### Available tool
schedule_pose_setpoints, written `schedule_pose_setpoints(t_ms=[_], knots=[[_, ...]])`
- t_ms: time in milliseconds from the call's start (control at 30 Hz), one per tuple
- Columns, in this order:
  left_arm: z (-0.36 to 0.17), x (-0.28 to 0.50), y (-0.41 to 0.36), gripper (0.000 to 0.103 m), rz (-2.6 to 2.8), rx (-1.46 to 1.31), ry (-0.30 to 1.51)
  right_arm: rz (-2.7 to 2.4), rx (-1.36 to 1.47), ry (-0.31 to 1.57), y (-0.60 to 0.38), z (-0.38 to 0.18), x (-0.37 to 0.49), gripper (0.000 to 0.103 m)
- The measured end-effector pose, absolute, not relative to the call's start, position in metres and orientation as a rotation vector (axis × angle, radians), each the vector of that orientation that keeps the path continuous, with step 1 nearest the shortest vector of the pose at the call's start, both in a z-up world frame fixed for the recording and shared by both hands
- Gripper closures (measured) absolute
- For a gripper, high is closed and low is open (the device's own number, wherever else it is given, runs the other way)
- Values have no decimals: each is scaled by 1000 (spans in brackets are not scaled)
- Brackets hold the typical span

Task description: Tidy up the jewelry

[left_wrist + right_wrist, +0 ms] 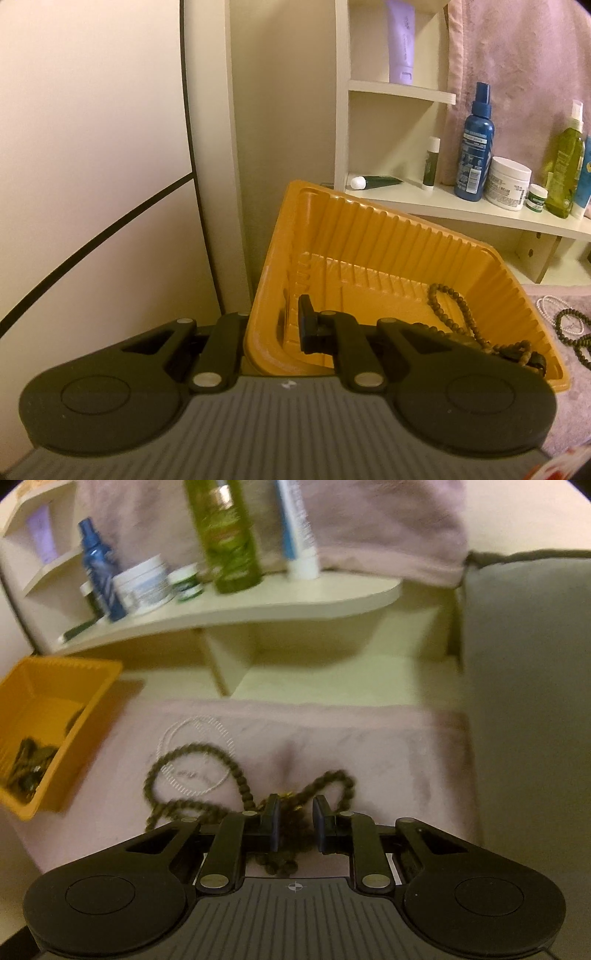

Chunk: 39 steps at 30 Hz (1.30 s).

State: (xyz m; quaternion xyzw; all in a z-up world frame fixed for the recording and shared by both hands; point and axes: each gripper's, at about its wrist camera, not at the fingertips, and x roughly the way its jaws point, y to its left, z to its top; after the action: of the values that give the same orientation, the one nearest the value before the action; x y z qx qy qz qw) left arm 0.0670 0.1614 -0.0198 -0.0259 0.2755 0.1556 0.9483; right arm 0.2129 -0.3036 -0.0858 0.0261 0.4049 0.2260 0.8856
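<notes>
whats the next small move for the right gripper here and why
Probably close the jaws of the right gripper: a bunch of the dark bead strand lies between them on the pink cloth, not yet pinched, and the yellow tray waits to its left.

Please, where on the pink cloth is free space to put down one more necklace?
Free: the pink cloth right of the dark bead strand, up to the grey cushion. Crowded: the left part, where the white necklace overlaps that strand beside the orange tray.
</notes>
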Motion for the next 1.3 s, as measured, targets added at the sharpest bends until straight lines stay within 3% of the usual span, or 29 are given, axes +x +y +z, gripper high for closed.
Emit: schedule_pose_setpoints(t_ms=[133,200,367,933,1300], knots=[[-20,68,161,92,316,-50,562,464,26,833,-299,-89,210,83],[-20,67,161,92,315,-49,563,458,31,825,-298,-88,209,91],[-20,67,161,92,316,-49,563,442,45,787,-303,-80,204,98],[-19,68,161,92,316,-48,567,437,316,630,-331,-15,183,98],[-18,67,160,92,304,-42,566,570,313,592,-276,18,161,98]])
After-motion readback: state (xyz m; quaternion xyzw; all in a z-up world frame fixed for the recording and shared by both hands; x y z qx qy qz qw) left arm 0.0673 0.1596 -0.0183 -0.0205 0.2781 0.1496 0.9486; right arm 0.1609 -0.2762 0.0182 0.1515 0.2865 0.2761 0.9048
